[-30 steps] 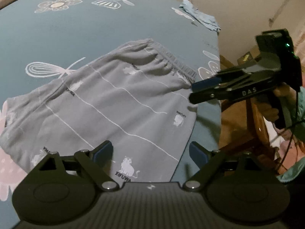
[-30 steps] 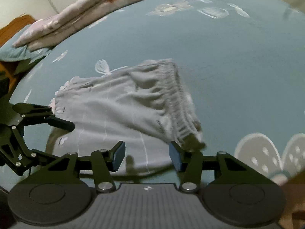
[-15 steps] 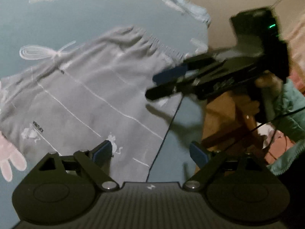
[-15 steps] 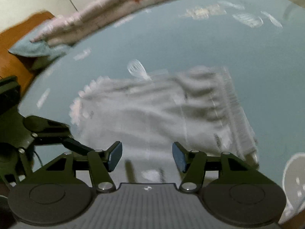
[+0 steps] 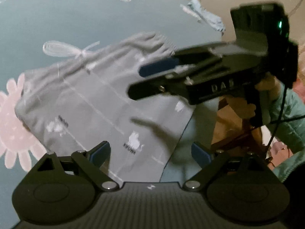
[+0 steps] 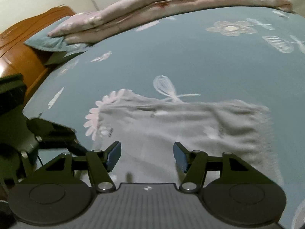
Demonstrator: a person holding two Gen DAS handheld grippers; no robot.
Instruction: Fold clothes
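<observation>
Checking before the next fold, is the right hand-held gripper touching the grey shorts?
Apart. In the left wrist view the right hand-held gripper hangs above the grey shorts, its shadow falling separately below. Its jaws are opening, nothing between them.

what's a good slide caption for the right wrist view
Right gripper, fingers opening and empty, above grey shorts on a blue floral bedsheet.

I see the teal flowered bed sheet (image 6: pixel 190 61); grey shorts (image 6: pixel 181 129) lie flat lower centre, folded pink quilt (image 6: pixel 171 5) along the top.
</observation>
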